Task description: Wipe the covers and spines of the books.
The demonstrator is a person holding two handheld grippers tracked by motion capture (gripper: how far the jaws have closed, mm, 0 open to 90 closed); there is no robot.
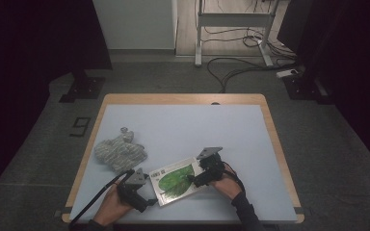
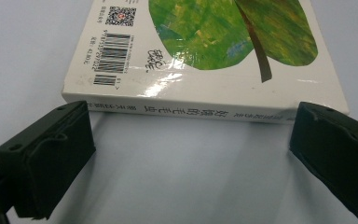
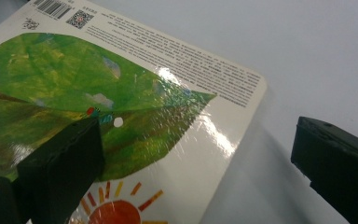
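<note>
Two grippers frame the book (image 1: 176,179), flat at the bench's (image 1: 183,125) near edge; left gripper (image 2: 189,140) and right gripper (image 3: 198,154) gape wide. Stiff, glossy, slippery: pinch the spine edge.

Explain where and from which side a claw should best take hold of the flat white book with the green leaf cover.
Probably the long spine edge of the white, green-leaf book, approached low from the left claw side. The book lies flat on the pale blue table, so only its thin edges offer grip.

White book (image 1: 176,180), green leaf, perhaps orange sun
</note>
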